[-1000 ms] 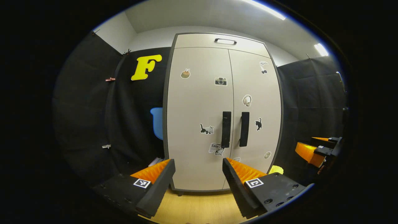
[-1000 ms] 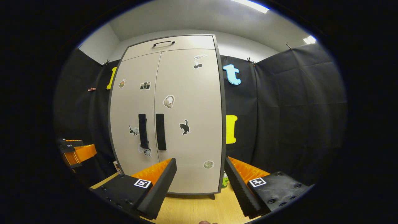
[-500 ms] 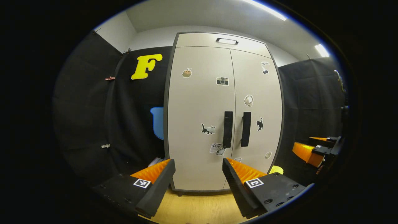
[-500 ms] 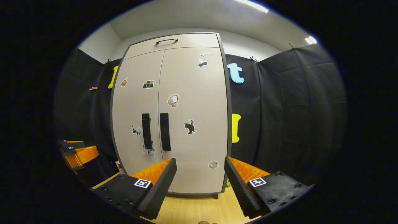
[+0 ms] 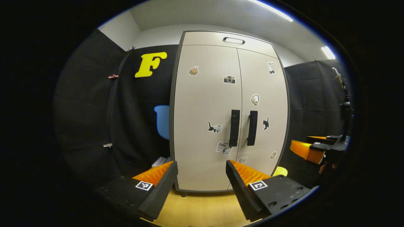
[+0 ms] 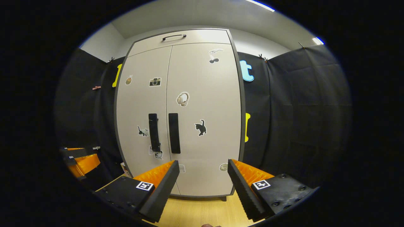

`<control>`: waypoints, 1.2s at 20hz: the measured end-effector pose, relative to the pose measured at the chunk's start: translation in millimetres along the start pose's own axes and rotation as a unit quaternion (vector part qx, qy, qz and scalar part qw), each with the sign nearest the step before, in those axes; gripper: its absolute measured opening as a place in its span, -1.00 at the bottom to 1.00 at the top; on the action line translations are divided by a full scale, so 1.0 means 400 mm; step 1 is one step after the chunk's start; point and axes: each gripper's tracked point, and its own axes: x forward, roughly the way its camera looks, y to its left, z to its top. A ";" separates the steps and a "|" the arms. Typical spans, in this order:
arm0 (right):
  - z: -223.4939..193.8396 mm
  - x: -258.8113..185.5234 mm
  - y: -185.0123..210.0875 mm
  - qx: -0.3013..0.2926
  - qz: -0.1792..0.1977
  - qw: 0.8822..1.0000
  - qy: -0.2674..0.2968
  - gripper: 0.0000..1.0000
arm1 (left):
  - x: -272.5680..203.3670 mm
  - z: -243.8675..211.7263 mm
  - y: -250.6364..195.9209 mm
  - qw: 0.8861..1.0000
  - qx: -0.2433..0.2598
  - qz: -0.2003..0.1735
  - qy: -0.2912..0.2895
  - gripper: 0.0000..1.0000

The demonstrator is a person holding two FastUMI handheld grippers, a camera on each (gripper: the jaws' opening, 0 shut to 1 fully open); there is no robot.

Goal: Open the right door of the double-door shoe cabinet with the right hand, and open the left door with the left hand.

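A tall beige shoe cabinet [image 5: 205, 101] [image 6: 205, 151] with stickers stands ahead, both doors closed. Two black vertical handles sit side by side at mid height: the left door's handle [image 5: 234, 127] [image 6: 154, 132] and the right door's handle [image 5: 252, 127] [image 6: 174, 133]. My left gripper [image 5: 202, 167] is open, some way short of the left door, below its handle. My right gripper [image 6: 203, 167] is open too, facing the right door, right of and below its handle. The right gripper [image 5: 315, 149] also appears at the far right of the left gripper view, the left gripper [image 6: 79, 157] at the far left of the right gripper view.
A drawer front with a black handle [image 5: 234, 40] tops the cabinet. Light wooden floor [image 5: 202, 208] lies under it. Black cloth walls [image 6: 300, 119] close in on both sides. A yellow object [image 5: 280, 171] lies by the cabinet's right foot, some flat white things [image 5: 159, 162] by its left.
Both grippers have come closer to the cabinet, which looks larger. The handles have shifted right in both views. Both grippers stay open.
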 end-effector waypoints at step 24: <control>0.044 0.412 0.183 -0.002 -0.011 1.000 0.028 0.94 | -0.113 -0.148 0.218 0.998 -0.018 0.006 0.055 0.89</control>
